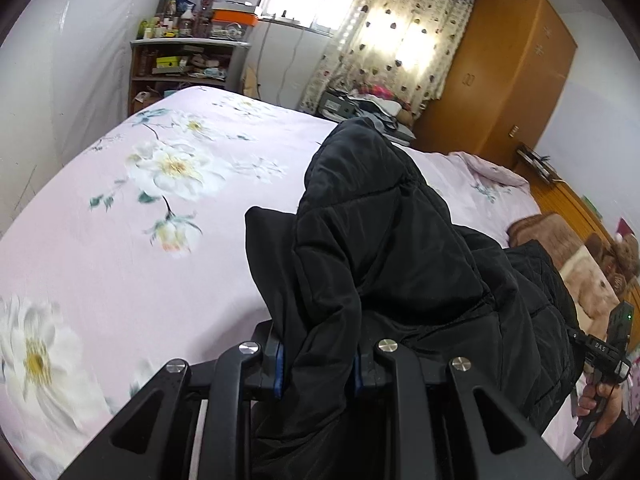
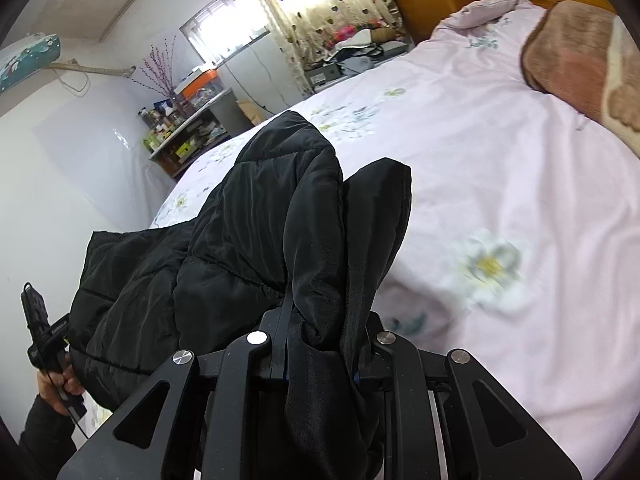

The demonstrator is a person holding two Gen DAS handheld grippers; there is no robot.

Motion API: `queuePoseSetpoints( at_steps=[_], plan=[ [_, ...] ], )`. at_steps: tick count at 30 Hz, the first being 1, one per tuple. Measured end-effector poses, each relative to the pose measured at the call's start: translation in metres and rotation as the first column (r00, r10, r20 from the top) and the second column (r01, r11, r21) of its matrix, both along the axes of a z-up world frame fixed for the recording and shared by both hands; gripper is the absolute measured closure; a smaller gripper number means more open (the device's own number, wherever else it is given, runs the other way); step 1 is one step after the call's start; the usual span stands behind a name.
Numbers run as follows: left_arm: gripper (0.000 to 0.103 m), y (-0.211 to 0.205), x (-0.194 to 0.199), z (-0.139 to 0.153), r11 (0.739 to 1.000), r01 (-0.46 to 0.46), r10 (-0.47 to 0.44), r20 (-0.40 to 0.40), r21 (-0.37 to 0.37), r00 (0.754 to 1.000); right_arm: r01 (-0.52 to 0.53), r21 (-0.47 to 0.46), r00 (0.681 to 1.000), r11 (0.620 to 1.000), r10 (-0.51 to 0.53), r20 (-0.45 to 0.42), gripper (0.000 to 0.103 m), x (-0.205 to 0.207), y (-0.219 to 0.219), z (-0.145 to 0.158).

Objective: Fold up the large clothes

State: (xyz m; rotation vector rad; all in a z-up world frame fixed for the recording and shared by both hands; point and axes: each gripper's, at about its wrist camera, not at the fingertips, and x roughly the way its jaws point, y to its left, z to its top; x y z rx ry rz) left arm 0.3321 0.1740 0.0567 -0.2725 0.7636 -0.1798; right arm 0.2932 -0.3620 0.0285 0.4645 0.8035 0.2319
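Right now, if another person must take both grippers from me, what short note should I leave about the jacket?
Left gripper: shut on a bunch of the black jacket.
Right gripper: also shut on the jacket, at another part of it.
Where: the jacket hangs bunched between the two grippers, lifted above the pink flowered bed.
Done: jacket picked up with both grippers.
Left: lay it flat on the bed, fold it. No fold is visible yet.
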Motion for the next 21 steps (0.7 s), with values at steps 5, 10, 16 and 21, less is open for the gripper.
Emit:
queuePoseSetpoints(
  at_steps=[5, 10, 16, 21],
  plan=[
    [0.079, 0.012, 0.037, -0.026, 1.0, -0.013, 0.014, -0.021, 0.02, 1.0, -0.003, 0.034, 1.0, 0.999, 0.003, -0.012, 0.083, 0.04, 0.015, -0.023],
    [0.078, 0.014, 0.059, -0.089, 0.997, -0.037, 0.045, -0.123, 0.07, 0.991, 0.0, 0.0, 0.995, 1.0, 0.0, -0.099, 0.081, 0.069, 0.021, -0.072],
    [0.068, 0.028, 0.052, -0.126, 0.997, -0.078, 0.079, -0.156, 0.015, 0.984, 0.015, -0.019, 0.984, 1.0, -0.018, -0.176, 0.061, 0.073, 0.015, -0.107],
    [0.061, 0.037, 0.039, -0.108, 0.993, -0.115, 0.115, -0.137, 0.005, 0.984, 0.051, -0.036, 0.983, 0.998, -0.056, -0.174, 0.055, 0.059, 0.007, -0.082]
  ],
)
